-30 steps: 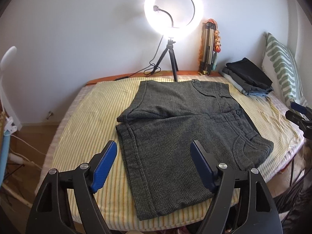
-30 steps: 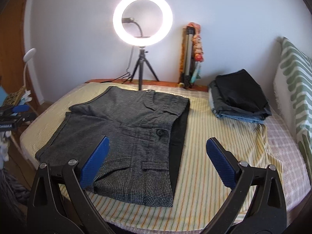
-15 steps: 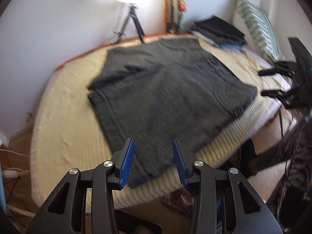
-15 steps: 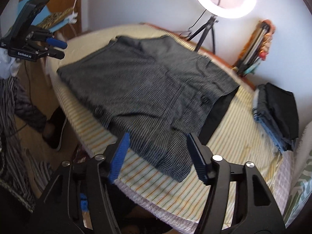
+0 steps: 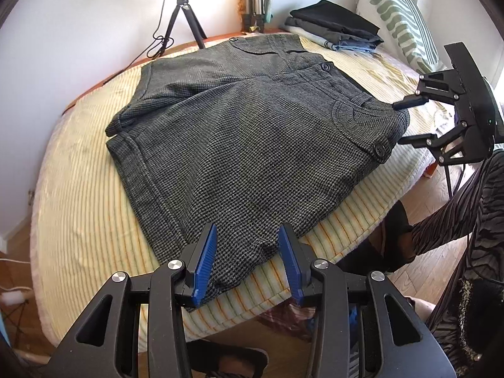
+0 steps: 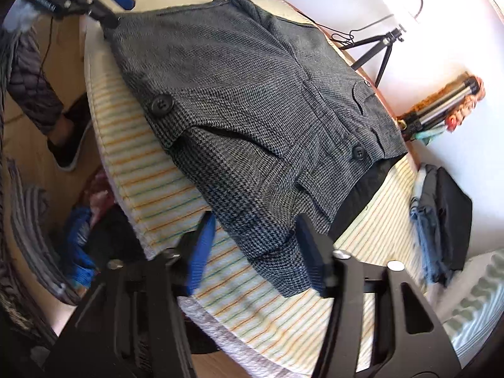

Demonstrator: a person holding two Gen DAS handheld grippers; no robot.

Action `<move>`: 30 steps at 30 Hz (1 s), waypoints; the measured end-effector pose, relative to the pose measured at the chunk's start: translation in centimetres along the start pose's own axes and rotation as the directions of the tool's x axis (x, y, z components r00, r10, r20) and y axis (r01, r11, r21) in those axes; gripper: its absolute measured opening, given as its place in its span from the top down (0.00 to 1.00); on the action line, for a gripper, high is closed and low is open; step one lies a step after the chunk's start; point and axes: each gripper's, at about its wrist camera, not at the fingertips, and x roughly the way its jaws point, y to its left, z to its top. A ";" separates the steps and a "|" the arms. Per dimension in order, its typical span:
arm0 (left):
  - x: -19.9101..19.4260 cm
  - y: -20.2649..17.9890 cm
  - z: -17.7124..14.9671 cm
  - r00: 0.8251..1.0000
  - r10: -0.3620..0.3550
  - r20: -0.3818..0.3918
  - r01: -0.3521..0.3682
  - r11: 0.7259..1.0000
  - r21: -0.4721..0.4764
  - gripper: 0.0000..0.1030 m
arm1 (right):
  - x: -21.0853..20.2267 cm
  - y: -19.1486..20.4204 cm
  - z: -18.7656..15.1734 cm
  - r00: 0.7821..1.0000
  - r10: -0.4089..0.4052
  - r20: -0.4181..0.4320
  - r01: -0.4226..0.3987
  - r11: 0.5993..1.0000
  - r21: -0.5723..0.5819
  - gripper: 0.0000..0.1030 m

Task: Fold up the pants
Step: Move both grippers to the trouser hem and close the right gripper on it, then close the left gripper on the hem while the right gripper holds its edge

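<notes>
Grey houndstooth shorts (image 5: 252, 132) lie flat on a yellow striped cover (image 5: 75, 189), both legs towards the left. My left gripper (image 5: 247, 260) is open, its blue pads on either side of the near leg's hem corner. In the right wrist view my right gripper (image 6: 256, 252) is open over the near waistband corner of the shorts (image 6: 252, 100). The right gripper also shows in the left wrist view (image 5: 406, 121), just beside the waistband. The left gripper shows at the top left of the right wrist view (image 6: 108, 3).
A stack of folded clothes (image 5: 334, 28) and a striped pillow (image 5: 397, 15) lie at the far right. A tripod (image 5: 186, 22) stands at the back by the wall. The person's legs (image 5: 441, 220) stand beside the near edge.
Both grippers have dropped and moved in to the shorts' near edge. Their jaws have narrowed but stay open. The shorts have not moved.
</notes>
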 end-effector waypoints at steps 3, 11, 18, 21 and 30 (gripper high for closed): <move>0.3 0.0 0.0 1.000 -0.015 -0.007 0.015 1.000 0.016 0.58 | -0.1 -0.2 0.4 1.000 0.013 -0.017 -0.013 1.000 0.000 0.78; 1.1 -2.1 -0.8 0.999 0.046 0.005 -0.046 0.988 0.146 0.48 | -2.5 -2.6 2.5 0.999 -0.025 0.029 0.023 0.999 0.047 0.86; 2.6 -0.2 -0.3 0.993 0.120 -0.009 -0.118 0.988 0.104 0.53 | -3.7 -4.0 3.5 0.998 -0.040 0.046 0.036 0.996 0.079 0.86; 2.6 0.2 -0.1 0.991 0.130 0.004 -0.130 0.986 0.102 0.78 | -4.0 -4.3 3.6 0.998 -0.037 0.057 0.031 0.994 0.103 0.86; -1.2 1.9 2.6 0.977 0.140 0.163 -0.147 0.989 0.034 0.95 | -5.0 -4.9 3.2 0.994 -0.044 0.105 0.025 0.984 0.176 0.87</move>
